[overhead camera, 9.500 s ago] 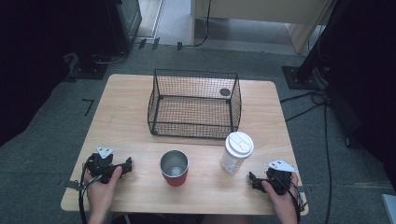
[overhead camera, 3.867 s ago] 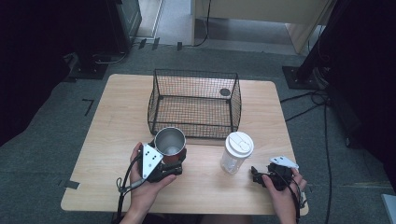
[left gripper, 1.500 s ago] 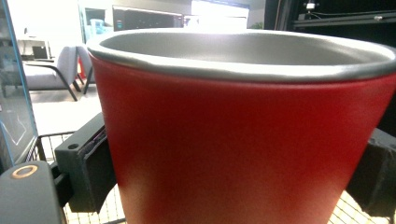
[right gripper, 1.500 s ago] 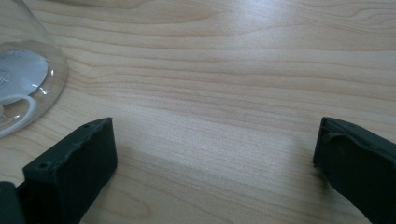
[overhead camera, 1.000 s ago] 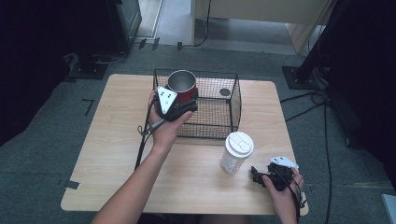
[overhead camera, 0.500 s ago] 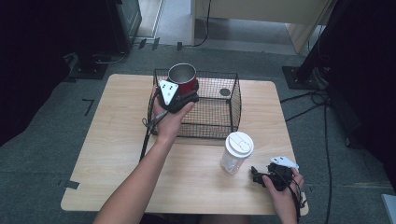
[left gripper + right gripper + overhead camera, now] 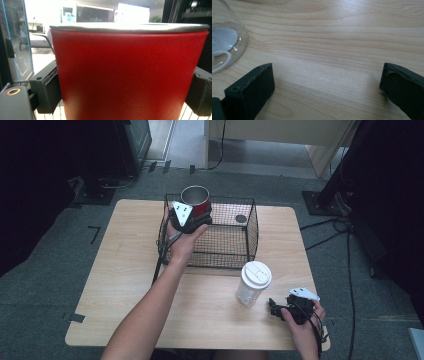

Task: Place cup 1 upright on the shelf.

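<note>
Up over the basket's [image 7: 235, 251] far left corner, the left gripper [image 7: 192, 220] clamps the red cup [image 7: 196, 201], while the right gripper [image 7: 280, 307] rests wide open near the table's [image 7: 125, 270] front right corner.

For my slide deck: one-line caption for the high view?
Left claw holds red cup above wire basket; right claw rests beside lidded cup.
</note>
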{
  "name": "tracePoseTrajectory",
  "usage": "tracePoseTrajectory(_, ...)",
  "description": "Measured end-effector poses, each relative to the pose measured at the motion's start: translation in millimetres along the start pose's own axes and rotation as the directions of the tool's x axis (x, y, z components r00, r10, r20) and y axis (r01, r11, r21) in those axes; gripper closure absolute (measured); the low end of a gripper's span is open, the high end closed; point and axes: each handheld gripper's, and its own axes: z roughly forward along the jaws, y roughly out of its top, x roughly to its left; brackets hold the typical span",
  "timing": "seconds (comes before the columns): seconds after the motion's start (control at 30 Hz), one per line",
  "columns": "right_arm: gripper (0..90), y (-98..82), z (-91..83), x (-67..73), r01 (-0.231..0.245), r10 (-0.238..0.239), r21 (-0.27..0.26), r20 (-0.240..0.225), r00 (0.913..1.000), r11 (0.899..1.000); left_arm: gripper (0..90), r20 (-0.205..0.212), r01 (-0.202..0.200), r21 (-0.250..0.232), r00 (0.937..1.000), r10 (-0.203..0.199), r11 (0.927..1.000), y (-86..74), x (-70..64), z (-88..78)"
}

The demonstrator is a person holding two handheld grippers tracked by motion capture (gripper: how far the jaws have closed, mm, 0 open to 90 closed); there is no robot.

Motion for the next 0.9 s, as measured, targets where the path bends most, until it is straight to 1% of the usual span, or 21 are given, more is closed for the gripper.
tracePoseTrajectory(0.03, 0.0, 0.0, -0.1, 0.0, 0.000, 0.000, 0.001, 0.000, 1.0000, 1.000, 8.2, -0.008, -0.021, 0.045, 0.9998, 0.021, 0.9988, -3.5, -0.3, 2.6)
tracePoseTrajectory(0.1, 0.0, 0.0, 0.0, 0.0, -0.001, 0.001, 0.000, 0.000, 1.0000, 1.000, 8.2, -0.003, -0.025, 0.054, 0.9997, 0.025, 0.9982, -5.8, 0.0, 4.0)
tracePoseTrajectory(0.17, 0.0, 0.0, -0.1, 0.0, 0.001, -0.001, 0.001, 0.000, 1.0000, 1.000, 8.2, 0.013, -0.037, 0.072, 0.9993, 0.036, 0.9967, -13.0, 0.0, 8.0)
tracePoseTrajectory(0.27, 0.0, 0.0, 0.0, 0.1, -0.001, 0.001, 0.001, 0.000, 1.0000, 1.000, 8.1, 0.028, -0.014, 0.106, 0.9995, 0.012, 0.9943, -18.7, -0.3, 11.3)
tracePoseTrajectory(0.3, 0.0, 0.0, 0.0, 0.1, -0.001, 0.001, 0.001, 0.000, 1.0000, 1.000, 8.1, 0.028, -0.014, 0.106, 0.9995, 0.012, 0.9943, -18.7, -0.3, 11.3)
tracePoseTrajectory(0.37, 0.0, 0.0, -0.1, 0.0, 0.000, 0.000, 0.001, 0.000, 1.0000, 1.000, 8.1, 0.023, -0.016, 0.137, 0.9997, 0.013, 0.9905, -24.0, -1.1, 14.2)
tracePoseTrajectory(0.43, 0.0, 0.0, 0.0, 0.0, 0.000, 0.000, 0.001, 0.000, 1.0000, 1.000, 7.6, 0.009, -0.036, 0.138, 0.9993, 0.035, 0.9897, -26.1, -1.1, 15.5)
tracePoseTrajectory(0.47, 0.0, 0.0, 0.0, 0.0, 0.000, 0.000, 0.001, 0.000, 1.0000, 1.000, 7.0, -0.001, -0.045, 0.151, 0.9990, 0.045, 0.9876, -26.6, -1.1, 15.9)
tracePoseTrajectory(0.5, 0.0, 0.0, 0.0, 0.0, -0.001, 0.001, 0.001, 0.000, 1.0000, 1.000, 6.5, -0.011, -0.043, 0.157, 0.9989, 0.045, 0.9867, -27.8, -1.0, 16.6)
tracePoseTrajectory(0.53, 0.0, 0.0, -0.1, 0.0, -0.001, 0.001, 0.001, 0.000, 1.0000, 1.000, 6.2, -0.005, -0.035, 0.163, 0.9993, 0.036, 0.9860, -28.7, -0.5, 17.3)
tracePoseTrajectory(0.57, 0.0, 0.0, -0.1, -0.1, 0.000, 0.000, 0.001, -0.001, 1.0000, 1.000, 6.1, 0.000, -0.036, 0.183, 0.9993, 0.037, 0.9824, -30.2, -0.6, 18.3)
tracePoseTrajectory(0.63, 0.0, 0.0, -0.1, 0.0, 0.000, 0.000, 0.001, 0.000, 1.0000, 1.000, 7.3, -0.008, -0.053, 0.187, 0.9984, 0.055, 0.9809, -30.6, -0.9, 18.7)
tracePoseTrajectory(0.67, 0.0, 0.0, -0.1, 0.0, 0.000, 0.000, 0.001, 0.000, 1.0000, 1.000, 7.4, -0.015, -0.046, 0.191, 0.9986, 0.050, 0.9805, -30.6, -0.7, 19.2)
tracePoseTrajectory(0.7, 0.0, -0.1, -0.1, -0.1, 0.001, -0.001, 0.001, 0.000, 1.0000, 1.000, 7.8, -0.019, -0.023, 0.167, 0.9995, 0.027, 0.9857, -28.8, -0.5, 19.0)
tracePoseTrajectory(0.73, 0.0, 0.0, -0.1, 0.0, 0.000, 0.000, 0.001, 0.000, 1.0000, 1.000, 14.2, -0.026, -0.015, 0.157, 0.9995, 0.019, 0.9874, -26.4, -0.4, 18.2)
tracePoseTrajectory(0.77, 0.0, -0.1, -0.1, -0.1, 0.001, -0.001, 0.001, 0.000, 1.0000, 1.000, 16.6, -0.021, -0.007, 0.155, 0.9997, 0.011, 0.9879, -24.6, -1.1, 18.0)
tracePoseTrajectory(0.8, 0.0, 0.0, 0.0, 0.0, 0.000, 0.000, 0.001, 0.000, 1.0000, 1.000, 19.2, -0.021, -0.007, 0.155, 0.9997, 0.011, 0.9879, -24.6, -1.1, 18.0)
tracePoseTrajectory(0.83, 0.0, 0.0, 0.0, 0.0, 0.000, 0.000, 0.001, 0.000, 1.0000, 1.000, 19.2, -0.012, -0.004, 0.155, 0.9999, 0.006, 0.9880, -23.8, -1.7, 17.9)
tracePoseTrajectory(0.87, 0.0, 0.0, -0.1, -0.1, 0.001, -0.001, 0.002, 0.000, 1.0000, 1.000, 22.3, -0.011, -0.013, 0.156, 0.9998, 0.015, 0.9877, -23.9, -2.5, 17.7)
tracePoseTrajectory(0.9, 0.0, 0.0, 0.0, -0.1, 0.001, -0.001, 0.001, 0.000, 1.0000, 1.000, 22.2, -0.018, -0.035, 0.171, 0.9991, 0.039, 0.9846, -25.4, -1.5, 17.0)
